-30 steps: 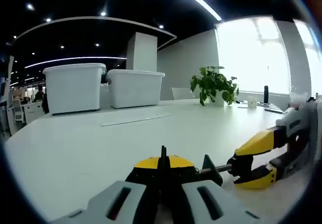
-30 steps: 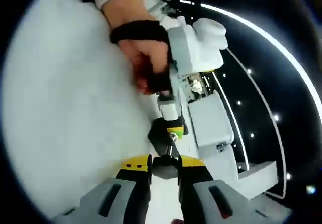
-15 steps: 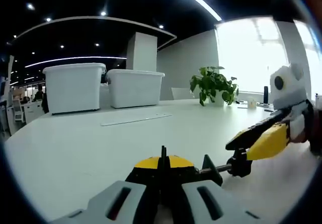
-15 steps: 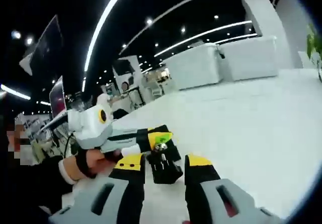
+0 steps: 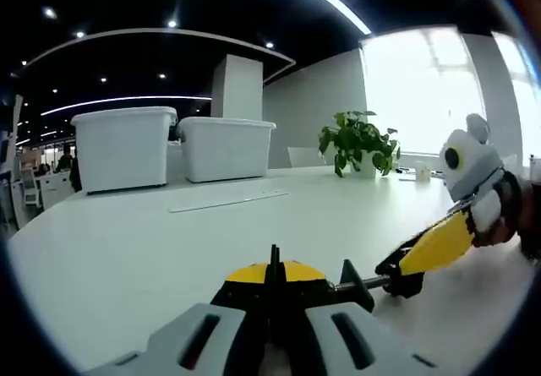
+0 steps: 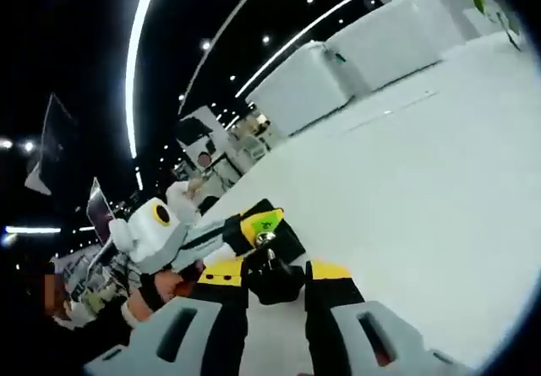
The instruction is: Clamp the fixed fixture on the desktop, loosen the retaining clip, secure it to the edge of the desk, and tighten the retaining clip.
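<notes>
While the white tabletop [image 5: 127, 249] stretches away toward two white bins [image 5: 125, 146], a potted plant [image 5: 358, 142] and a flat strip [image 5: 228, 199] lying near them, a small black-and-yellow clamp [image 5: 292, 281] sits at the near edge, pinched in the left claw [image 5: 272, 335], whose jaws are drawn tight together on its body. One threaded rod [image 5: 355, 286] runs out sideways from the clamp to one black knob [image 5: 404, 280], the retaining clip's handle as far as can be judged. The right claw [image 5: 452, 237] is at that knob; in the right gripper view the right claw [image 6: 275, 308] has its jaws set a little apart with the knob [image 6: 272, 276] between them, and whether the pads actually bite cannot be told. The left claw [image 6: 254, 228] shows beyond it, a hand [image 6: 165, 285] behind.

The clamp looks rigid, light and hard-surfaced, probably metal and plastic, so it should not deform under a firm pinch but could twist out if held loosely. Its flat body seems the sound place to hold; the knob is the part to turn.

Count: one clamp, one rod, one knob, two bins, one plant, one strip.
</notes>
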